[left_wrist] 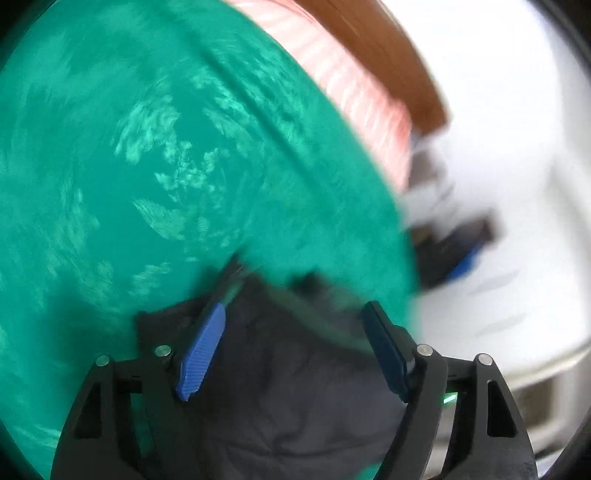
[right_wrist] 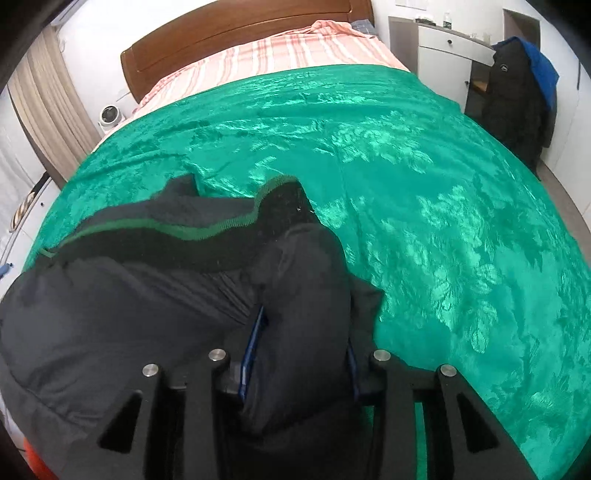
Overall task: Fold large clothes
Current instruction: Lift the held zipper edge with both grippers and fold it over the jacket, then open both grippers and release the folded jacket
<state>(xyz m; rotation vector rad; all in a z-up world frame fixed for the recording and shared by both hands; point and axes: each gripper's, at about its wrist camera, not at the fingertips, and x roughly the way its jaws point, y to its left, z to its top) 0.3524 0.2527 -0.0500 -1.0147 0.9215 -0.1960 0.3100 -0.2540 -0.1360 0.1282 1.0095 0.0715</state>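
- The jacket (right_wrist: pixel 110 314) is dark, navy to black, of smooth padded cloth with soft creases; it lies crumpled on the near left part of the bed.
- A black ribbed knit band (right_wrist: pixel 207 236) with a thin green stripe runs across its top, wavy and twisted.
- The right gripper (right_wrist: pixel 299 354) is closed narrow on a thick fold of the jacket, blue pads pressed into both sides.
- The left gripper (left_wrist: pixel 295 314) stands wide, its ridged blue pads (left_wrist: pixel 203 350) apart, with the jacket (left_wrist: pixel 295 387) lying under and between them; none of it is pinched. That view is smeared.
- The bedspread (right_wrist: pixel 406 184) is glossy green with a woven leaf pattern, lightly wrinkled.
- Beyond it lie a pink striped sheet (right_wrist: pixel 280 51) and a brown wooden headboard (right_wrist: pixel 229 33).
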